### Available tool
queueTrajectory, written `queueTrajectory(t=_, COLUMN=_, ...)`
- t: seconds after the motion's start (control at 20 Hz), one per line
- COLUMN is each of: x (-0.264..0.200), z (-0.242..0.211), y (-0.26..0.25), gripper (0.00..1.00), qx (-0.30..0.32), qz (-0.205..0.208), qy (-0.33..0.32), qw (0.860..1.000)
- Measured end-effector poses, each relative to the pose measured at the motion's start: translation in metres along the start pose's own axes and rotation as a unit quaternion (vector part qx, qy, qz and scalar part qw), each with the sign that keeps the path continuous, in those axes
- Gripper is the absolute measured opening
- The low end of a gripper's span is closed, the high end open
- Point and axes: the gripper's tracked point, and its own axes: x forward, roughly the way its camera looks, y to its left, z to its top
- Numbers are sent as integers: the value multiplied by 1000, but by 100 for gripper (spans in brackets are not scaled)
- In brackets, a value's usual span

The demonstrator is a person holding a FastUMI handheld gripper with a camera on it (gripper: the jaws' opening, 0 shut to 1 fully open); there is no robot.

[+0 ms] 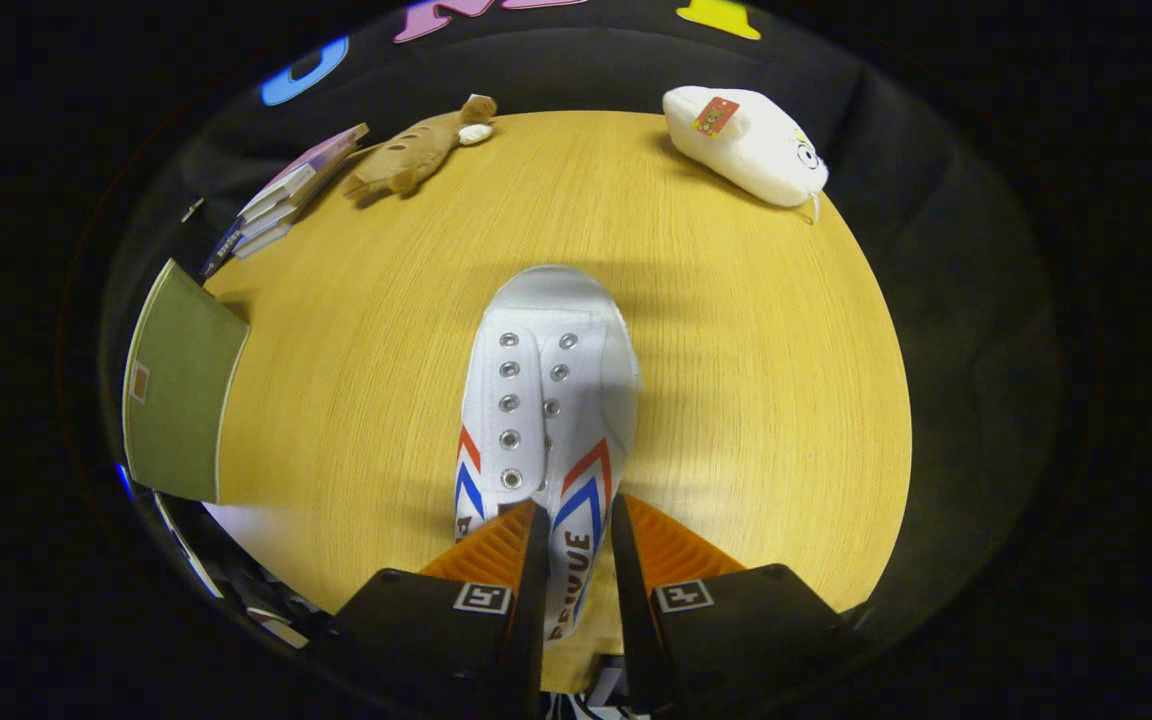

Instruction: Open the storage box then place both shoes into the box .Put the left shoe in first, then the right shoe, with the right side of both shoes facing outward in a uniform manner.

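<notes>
Clamping the side wall of a white canvas sneaker with red and blue chevron stripes and metal eyelets, the hand-held gripper has its two fingers drawn close together, one on each side of a single flap of the shoe's upper, both pressing on it. The sneaker's toe points straight away from the fingers, and its heel end is hidden below them. A soft shadow lies on the round, light wooden table just beyond the toe and to its right; whether the sole rests on the wood or hangs above it cannot be told.

Well ahead of the fingers and to the left, a brown plush animal lies near the table's far rim. Just left of it, a small stack of thin books hangs partly over the edge. Far ahead and to the right, a white plush toy with a red tag and cartoon eyes lies on the wood. Off to the left of the fingers, an olive-green flat panel with a pale edge stands at the table's side, well apart from the shoe.
</notes>
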Motion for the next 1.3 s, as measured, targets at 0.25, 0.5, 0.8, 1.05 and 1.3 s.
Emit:
queueTrajectory(t=0.25, x=-5, z=-3, y=-2, gripper=23, qx=34, qz=-15, qy=18, qw=999)
queueTrajectory(t=0.5, x=-9, z=0, y=-4, gripper=12, qx=32, qz=-21, qy=-10, qw=999)
queueTrajectory(t=0.8, x=-33, z=0, y=17, gripper=5, qx=88, qz=-9, qy=-20, qw=996)
queueTrajectory(t=1.05, x=-81, z=14, y=67, gripper=5, qx=130, qz=14, qy=-46, qw=990)
queueTrajectory(t=1.3, x=-132, z=38, y=138, gripper=5, qx=125, qz=39, qy=-81, qw=988)
